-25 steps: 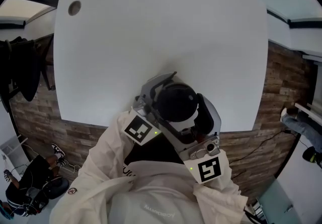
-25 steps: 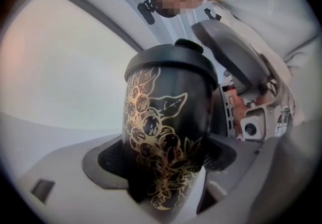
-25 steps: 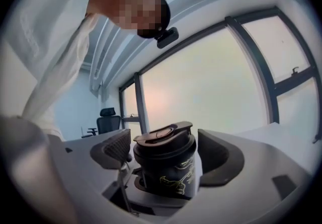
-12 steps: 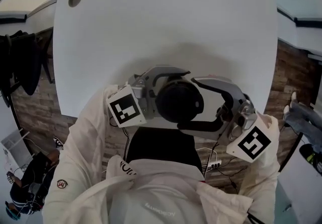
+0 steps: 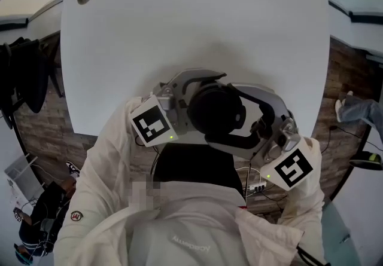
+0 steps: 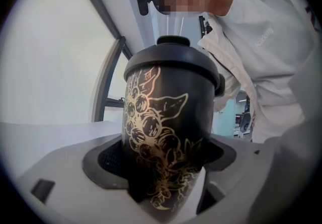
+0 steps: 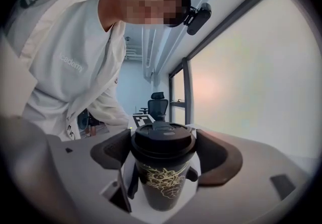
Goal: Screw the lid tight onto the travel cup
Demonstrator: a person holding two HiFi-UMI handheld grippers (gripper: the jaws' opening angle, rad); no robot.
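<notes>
Cup (image 6: 166, 137), lid (image 7: 163, 142) gripped at table's (image 5: 197, 26) near edge.

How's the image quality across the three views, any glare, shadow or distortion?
Head view: dim, the travel cup a featureless black blob above a soft shadow on the white table. Left gripper view: fisheye bend, dark corners, blown-out window, gold pattern sharp. Right gripper view: same vignette, window glare, lid crisp.

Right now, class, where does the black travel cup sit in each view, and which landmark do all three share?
Head view: travel cup at centre, seen from above.
Left gripper view: fills the centre, body clamped in the left tool.
Right gripper view: lower centre, lid gripped by the right tool.
Shared landmark: the person's white jacket.
</notes>
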